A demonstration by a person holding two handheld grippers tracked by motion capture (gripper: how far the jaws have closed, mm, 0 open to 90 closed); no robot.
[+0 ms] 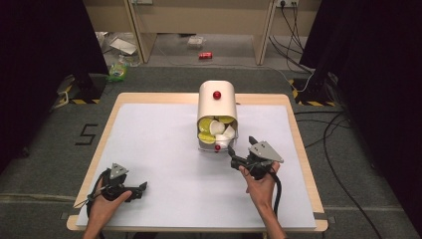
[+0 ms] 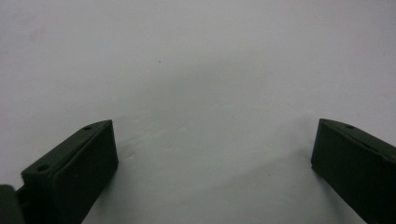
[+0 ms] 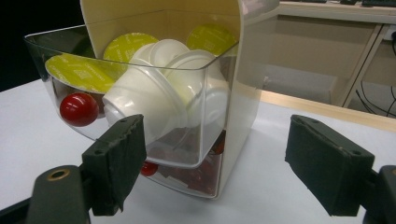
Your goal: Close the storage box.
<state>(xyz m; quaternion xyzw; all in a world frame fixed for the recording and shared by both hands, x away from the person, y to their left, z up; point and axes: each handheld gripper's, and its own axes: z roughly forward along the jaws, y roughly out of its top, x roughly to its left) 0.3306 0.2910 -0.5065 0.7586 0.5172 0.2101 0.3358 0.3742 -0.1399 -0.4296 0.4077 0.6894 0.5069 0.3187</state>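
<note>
A cream capsule box (image 1: pixel 217 102) stands at the back middle of the table, with a red knob (image 1: pixel 217 94) on top. Its clear drawer (image 1: pixel 217 133) is tipped out toward me and holds several white and yellow-green capsules (image 3: pixel 154 88). The drawer front carries a second red knob (image 3: pixel 78 109). My right gripper (image 1: pixel 242 145) sits just right of the drawer front. In its own view the right gripper (image 3: pixel 215 158) is open, its jaws apart and touching nothing. My left gripper (image 1: pixel 142 190) rests at the table's near left. There the left gripper (image 2: pixel 212 154) is open over bare white surface.
A white mat (image 1: pixel 164 149) covers the wooden table top. A second, lower clear drawer (image 3: pixel 196 179) with dark red contents sits under the tipped one. Beyond the table lie a red can (image 1: pixel 205 56) and floor cables (image 1: pixel 328 134) at the right.
</note>
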